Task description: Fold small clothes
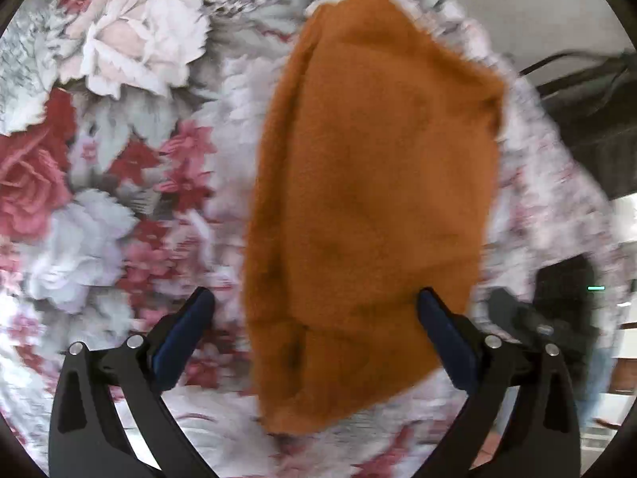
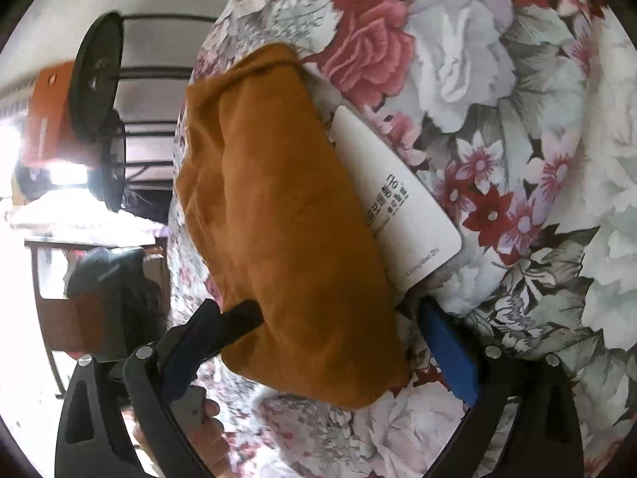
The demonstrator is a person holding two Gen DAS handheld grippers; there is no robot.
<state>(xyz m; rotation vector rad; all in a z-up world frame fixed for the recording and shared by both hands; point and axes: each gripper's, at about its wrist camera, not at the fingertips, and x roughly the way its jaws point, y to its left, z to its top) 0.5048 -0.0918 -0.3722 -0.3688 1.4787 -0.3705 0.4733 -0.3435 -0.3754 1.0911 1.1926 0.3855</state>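
Note:
A folded orange-brown garment (image 1: 370,199) lies on a floral blanket (image 1: 119,139), close to the blanket's edge. My left gripper (image 1: 316,302) is open, its blue-padded fingers (image 1: 187,330) straddling the garment's near end without pinching it. In the right wrist view the same garment (image 2: 286,215) partly covers a white printed card (image 2: 402,195). My right gripper (image 2: 318,310) is open too, with its fingers either side of the garment's near end. A black finger (image 2: 243,318) from the other tool touches the cloth at the left.
The blanket's edge (image 2: 179,159) drops off left of the garment in the right wrist view. Beyond it stand a black fan (image 2: 95,79), an orange box (image 2: 47,111) and dark furniture (image 1: 589,127). A hand (image 2: 207,430) shows at the bottom left.

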